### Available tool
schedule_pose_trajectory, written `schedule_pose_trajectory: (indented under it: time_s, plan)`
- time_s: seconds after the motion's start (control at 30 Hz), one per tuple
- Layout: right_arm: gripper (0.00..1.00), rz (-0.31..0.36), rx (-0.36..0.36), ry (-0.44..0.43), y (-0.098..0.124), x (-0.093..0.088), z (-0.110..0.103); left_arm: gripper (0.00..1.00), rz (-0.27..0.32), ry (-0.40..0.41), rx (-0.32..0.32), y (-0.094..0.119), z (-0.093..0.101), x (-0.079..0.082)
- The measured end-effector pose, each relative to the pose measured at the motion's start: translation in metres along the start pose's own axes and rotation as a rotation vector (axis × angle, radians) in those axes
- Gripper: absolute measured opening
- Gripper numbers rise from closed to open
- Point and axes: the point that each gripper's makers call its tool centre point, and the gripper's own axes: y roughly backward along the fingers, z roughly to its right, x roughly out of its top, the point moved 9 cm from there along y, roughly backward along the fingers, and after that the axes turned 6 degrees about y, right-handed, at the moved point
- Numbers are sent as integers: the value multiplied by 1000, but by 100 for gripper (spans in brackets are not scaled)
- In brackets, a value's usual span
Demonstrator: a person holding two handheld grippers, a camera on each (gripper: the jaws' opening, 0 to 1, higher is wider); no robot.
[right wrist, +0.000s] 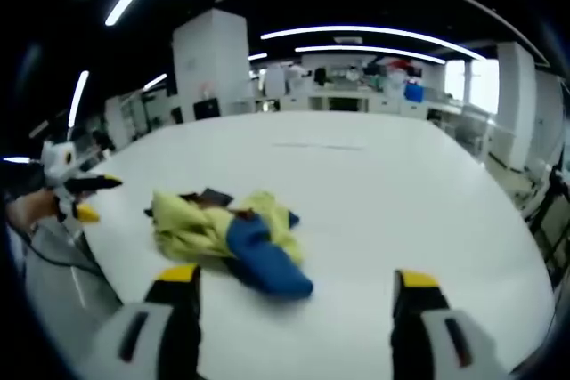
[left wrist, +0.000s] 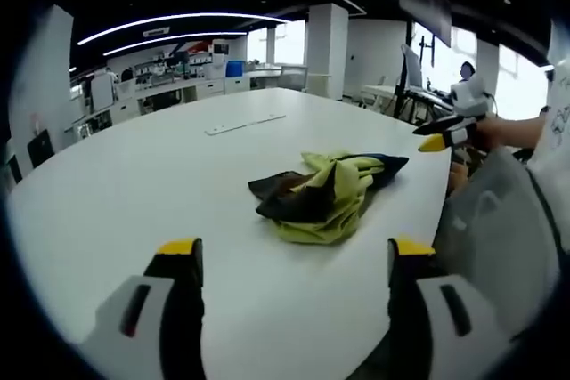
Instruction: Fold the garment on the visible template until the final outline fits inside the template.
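Crumpled garment (left wrist: 325, 195) lies on white table (left wrist: 134, 184); left hand-held gripper (left wrist: 294, 260) and right hand-held gripper (right wrist: 297, 289) gape wide, empty.

Left tongs (left wrist: 294, 260) and right tongs (right wrist: 297, 289) both spread wide, empty, held low above the worktop (left wrist: 134, 184), facing each other.

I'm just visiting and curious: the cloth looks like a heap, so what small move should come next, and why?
Probably bring the open right gripper down to the blue part of the crumpled garment and pinch an edge to spread it. It lies bunched on the white table, both grippers hold nothing, and folding needs it flat first.
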Motion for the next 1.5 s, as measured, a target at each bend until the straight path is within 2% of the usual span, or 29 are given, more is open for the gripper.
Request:
schedule_pose_trajectory:
  time_s: [0.13,0.23,0.33,0.53,0.67,0.8,0.97,1.07,1.17,1.23,1.4,1.5]
  plan:
    - [71,-8,30,22,-2,8,11,76,12,19,-8,-9,-14,4]
    - [68,-7,45,39,-7,16,16,73,9,30,-15,-16,-15,7]
    - [59,-18,74,61,-12,23,18,71,-4,22,-19,-23,-9,11]
    - [54,-31,130,78,-24,29,17,64,-5,52,-31,-31,-6,15]
    - [54,-35,137,83,-28,32,17,63,-23,30,-24,-33,-3,16]
    - [53,-42,159,77,-33,32,16,58,-18,71,-30,-36,-3,17]
    - [48,-75,183,105,-40,30,16,54,-25,92,-33,-43,-2,18]
    - [38,-90,213,106,-46,30,15,48,-30,127,-43,-49,-2,18]
    - [34,-111,240,106,-54,29,13,41,-30,173,-50,-54,0,18]
    - [26,-131,262,115,-59,29,12,37,-34,196,-55,-59,-1,16]
    - [12,-125,336,110,-63,35,-3,27,-44,232,-59,-66,0,15]
    - [8,-139,368,139,-68,34,-7,23,-51,258,-61,-71,-1,12]
